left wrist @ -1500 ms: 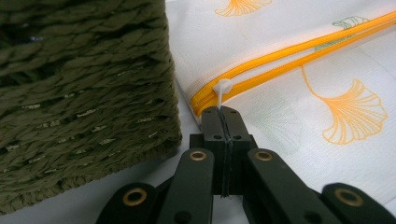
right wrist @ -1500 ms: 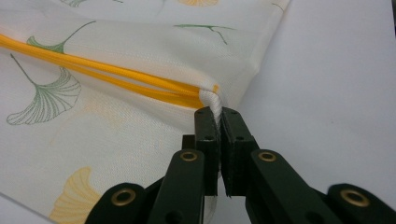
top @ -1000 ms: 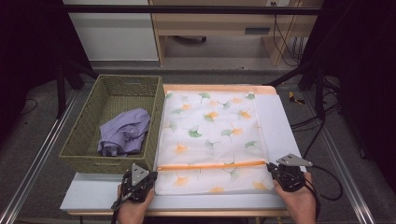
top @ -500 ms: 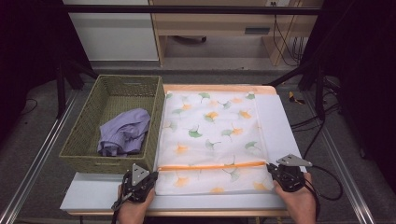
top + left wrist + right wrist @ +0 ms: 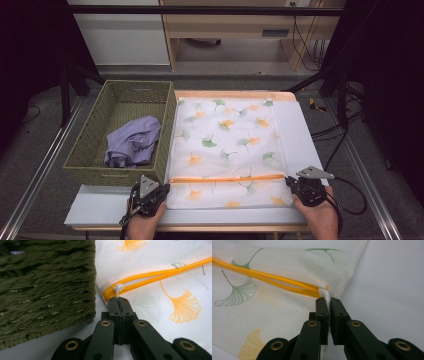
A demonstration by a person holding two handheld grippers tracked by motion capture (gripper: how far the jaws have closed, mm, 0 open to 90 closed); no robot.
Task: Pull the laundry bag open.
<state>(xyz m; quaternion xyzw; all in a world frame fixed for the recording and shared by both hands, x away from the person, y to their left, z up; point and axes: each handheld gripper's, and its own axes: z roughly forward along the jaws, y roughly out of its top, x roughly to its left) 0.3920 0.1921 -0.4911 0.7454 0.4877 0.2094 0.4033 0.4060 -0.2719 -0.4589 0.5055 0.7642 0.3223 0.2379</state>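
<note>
1. One mesh bag (image 5: 230, 145) with ginkgo prints lies flat at the centre of the high view, on a white table (image 5: 100, 207).
2. Its orange zipper (image 5: 227, 178) runs across the lower part of the bag.
3. At lower left, the left gripper (image 5: 119, 301) has its jaws clamped on the white zipper pull (image 5: 118, 288).
4. At lower right, the right gripper (image 5: 328, 301) pinches a white loop (image 5: 326, 295) at the bag's corner.
5. Left of the bag, touching it, stands a green basket (image 5: 90, 150) holding a purple cloth (image 5: 132, 147).
</note>
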